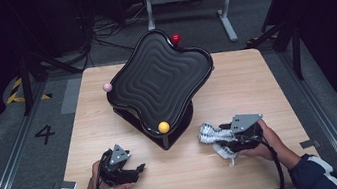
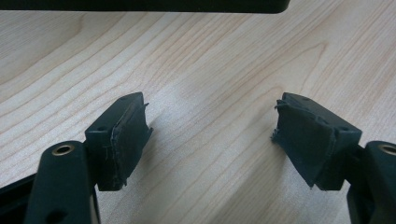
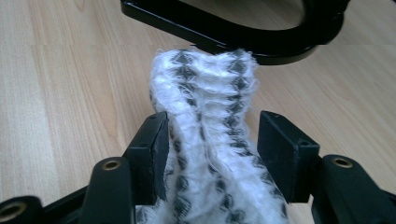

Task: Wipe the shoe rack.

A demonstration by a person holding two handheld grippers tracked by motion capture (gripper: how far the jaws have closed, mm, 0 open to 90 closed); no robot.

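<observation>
1. Lying near the front right corner of the table (image 1: 253, 69), the white knitted cloth (image 1: 215, 138) with dark diamond marks was partly covered by the right gripper (image 1: 223, 136).
2. In the right gripper view, the cloth (image 3: 210, 135) ran between the two jaws, which stood apart; the left pad seemed to touch it, a small gap showed at the right pad, and the lower end of the cloth was cut off at the picture edge.
3. The left gripper (image 1: 137, 169) rested near the front left corner, its jaws wide apart over bare wood and holding nothing.
4. The black wavy tray (image 1: 159, 78) stood tilted at the middle of the table, with a yellow ball (image 1: 163, 127) at its front rim; its stand was mostly hidden underneath.
</observation>
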